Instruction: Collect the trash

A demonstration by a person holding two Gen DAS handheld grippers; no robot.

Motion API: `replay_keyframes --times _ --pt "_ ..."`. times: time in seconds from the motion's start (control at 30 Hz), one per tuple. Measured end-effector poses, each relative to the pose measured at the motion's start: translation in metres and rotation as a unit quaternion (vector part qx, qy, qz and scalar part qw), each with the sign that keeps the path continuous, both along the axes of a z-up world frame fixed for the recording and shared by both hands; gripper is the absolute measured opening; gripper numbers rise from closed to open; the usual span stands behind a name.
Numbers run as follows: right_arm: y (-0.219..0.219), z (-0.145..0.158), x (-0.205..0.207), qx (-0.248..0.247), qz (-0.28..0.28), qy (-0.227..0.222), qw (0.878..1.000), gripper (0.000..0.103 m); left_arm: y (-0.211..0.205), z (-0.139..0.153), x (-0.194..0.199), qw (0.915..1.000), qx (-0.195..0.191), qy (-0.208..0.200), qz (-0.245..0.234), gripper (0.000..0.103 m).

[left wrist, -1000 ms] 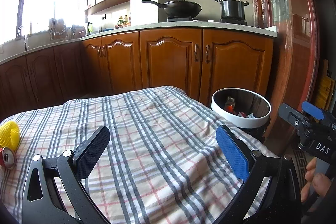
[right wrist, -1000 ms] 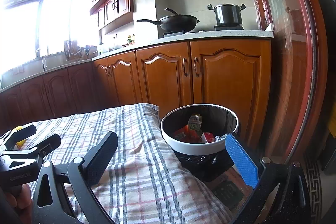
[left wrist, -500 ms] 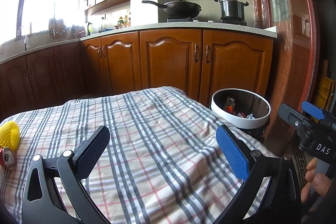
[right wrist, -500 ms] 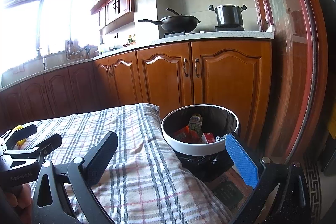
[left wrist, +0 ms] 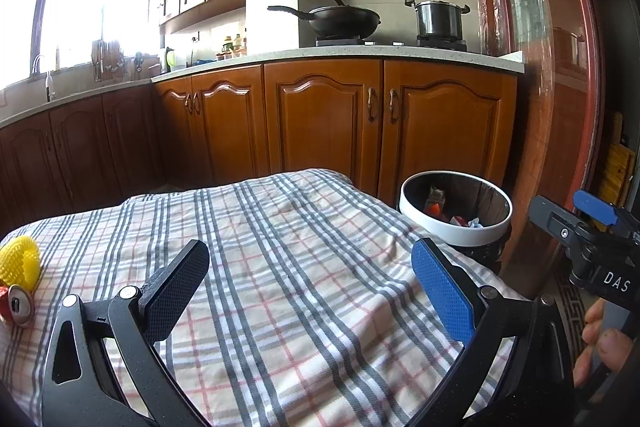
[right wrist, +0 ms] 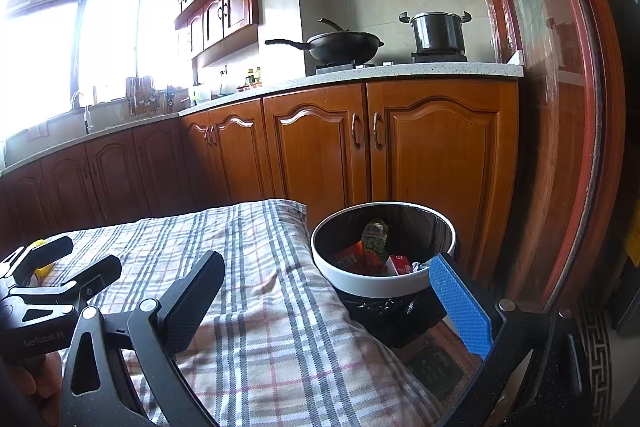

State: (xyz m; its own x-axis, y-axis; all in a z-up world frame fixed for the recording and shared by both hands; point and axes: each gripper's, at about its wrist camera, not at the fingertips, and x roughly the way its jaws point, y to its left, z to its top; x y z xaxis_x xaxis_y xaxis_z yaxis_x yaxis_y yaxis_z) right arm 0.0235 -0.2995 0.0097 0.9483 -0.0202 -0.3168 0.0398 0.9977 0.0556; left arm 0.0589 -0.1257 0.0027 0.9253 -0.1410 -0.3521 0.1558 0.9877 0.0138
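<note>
A white-rimmed trash bin (left wrist: pixel 456 227) with a black liner stands off the table's right end; it also shows in the right wrist view (right wrist: pixel 384 285) with cartons and wrappers inside. A yellow foam net (left wrist: pixel 20 261) and a red can (left wrist: pixel 16 305) lie at the table's left edge. My left gripper (left wrist: pixel 312 287) is open and empty above the plaid cloth. My right gripper (right wrist: pixel 328 291) is open and empty, held near the bin at the table's right end.
The table carries a plaid cloth (left wrist: pixel 280 267). Wooden kitchen cabinets (left wrist: pixel 320 123) stand behind, with a wok (left wrist: pixel 340 21) and a pot (left wrist: pixel 438 19) on the stove. A red door frame (left wrist: pixel 568 107) is at the right.
</note>
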Motion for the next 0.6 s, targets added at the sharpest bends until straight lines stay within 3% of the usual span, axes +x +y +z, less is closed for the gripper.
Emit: replay_keyframes --times 0.6 --pt "-0.0010 0.0040 -0.0031 0.002 0.002 -0.001 1.000 0.103 -0.0049 0.0029 -0.0045 1.0000 0.002 -0.003 0.002 0.103"
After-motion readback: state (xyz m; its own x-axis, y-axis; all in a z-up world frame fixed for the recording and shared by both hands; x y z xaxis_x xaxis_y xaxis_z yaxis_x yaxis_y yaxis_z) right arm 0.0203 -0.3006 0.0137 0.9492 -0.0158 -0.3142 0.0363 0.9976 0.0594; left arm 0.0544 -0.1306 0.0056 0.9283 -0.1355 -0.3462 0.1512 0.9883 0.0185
